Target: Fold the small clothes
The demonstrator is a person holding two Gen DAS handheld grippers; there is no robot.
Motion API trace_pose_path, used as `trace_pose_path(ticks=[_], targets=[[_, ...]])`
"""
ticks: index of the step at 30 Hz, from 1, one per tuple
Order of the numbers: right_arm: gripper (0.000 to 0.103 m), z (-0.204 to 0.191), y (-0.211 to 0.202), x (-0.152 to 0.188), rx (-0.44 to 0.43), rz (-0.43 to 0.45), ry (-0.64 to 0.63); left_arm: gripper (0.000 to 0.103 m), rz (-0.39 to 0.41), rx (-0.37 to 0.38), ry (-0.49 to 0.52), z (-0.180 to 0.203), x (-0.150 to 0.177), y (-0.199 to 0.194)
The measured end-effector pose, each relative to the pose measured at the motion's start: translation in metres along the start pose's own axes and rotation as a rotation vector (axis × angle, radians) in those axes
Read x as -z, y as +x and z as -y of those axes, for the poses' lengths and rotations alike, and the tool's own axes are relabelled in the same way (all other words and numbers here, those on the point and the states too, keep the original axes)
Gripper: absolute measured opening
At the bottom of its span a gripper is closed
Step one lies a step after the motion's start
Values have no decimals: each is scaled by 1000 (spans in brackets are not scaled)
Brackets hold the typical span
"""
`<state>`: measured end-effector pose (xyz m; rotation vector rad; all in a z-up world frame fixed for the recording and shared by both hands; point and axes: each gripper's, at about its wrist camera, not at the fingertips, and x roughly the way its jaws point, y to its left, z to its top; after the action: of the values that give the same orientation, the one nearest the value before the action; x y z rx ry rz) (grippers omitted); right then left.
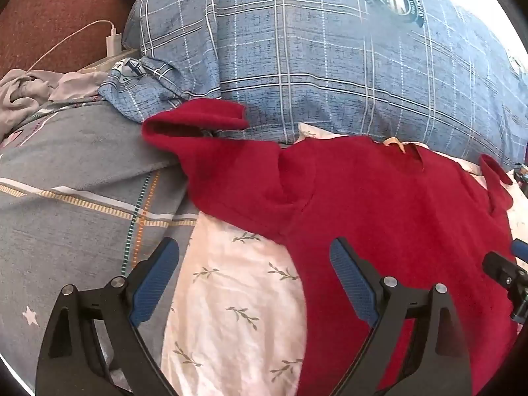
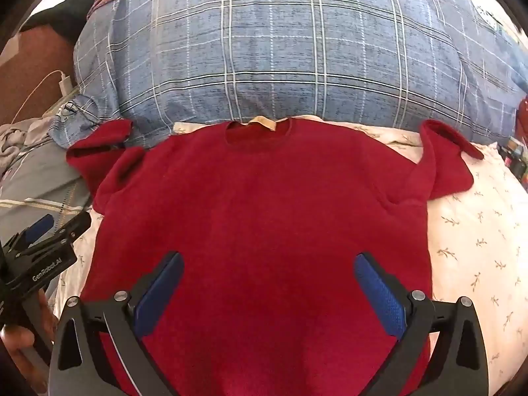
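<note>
Red knit top (image 2: 257, 211) lies flat on the bed's floral sheet (image 2: 478, 231), neck at 12 o'clock against the plaid pillow (image 2: 264, 66).
Both the left hand-held gripper (image 1: 254, 280) and right hand-held gripper (image 2: 269, 293) hover with jaws apart, holding nothing. Risk: the sleeve (image 2: 99, 151) at 10 o'clock is bunched on the pillow's edge; folding it uncorrected would probably leave a lopsided bundle.

Each camera rides just behind its claw, looking forward and downward along the fingers, close over the bed. The left claw (image 1: 254, 283) faces the bed's left part, the red sweater (image 1: 379, 204) ahead and to its right. The right claw (image 2: 269, 292) sits squarely over the sweater. Both views share the sweater and the blue plaid pillow (image 2: 264, 59) beyond.
</note>
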<state>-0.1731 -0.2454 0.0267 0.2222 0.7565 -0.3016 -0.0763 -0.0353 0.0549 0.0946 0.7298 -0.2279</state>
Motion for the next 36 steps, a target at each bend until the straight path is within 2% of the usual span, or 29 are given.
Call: trace_pose_path(ticks=[5, 9, 13, 17, 20, 24, 28, 32, 36], targets=[[103, 9, -3, 1, 3, 5, 27, 93, -13, 39, -22, 7, -1, -7], [103, 10, -9, 2, 20, 6, 36, 93, -8, 13, -34, 13, -6, -15], [103, 18, -15, -7, 19, 7, 51, 93, 16, -29, 4, 23, -15, -24], [103, 18, -17, -12, 36, 10, 40, 93, 28, -13, -6, 29, -25, -30], [103, 16, -15, -19, 49, 9, 16, 93, 17, 15, -31, 32, -29, -25], [103, 10, -7, -21, 69, -9, -22, 93, 18, 8, -24, 33, -20, -12], [103, 6, 1, -21, 81, -16, -25, 93, -31, 49, -29, 30, -15, 5], [103, 1, 12, -18, 67, -27, -15, 93, -3, 3, 15, 36, -16, 6], [103, -5, 20, -18, 44, -31, -21, 94, 3, 0, 14, 32, -17, 6]])
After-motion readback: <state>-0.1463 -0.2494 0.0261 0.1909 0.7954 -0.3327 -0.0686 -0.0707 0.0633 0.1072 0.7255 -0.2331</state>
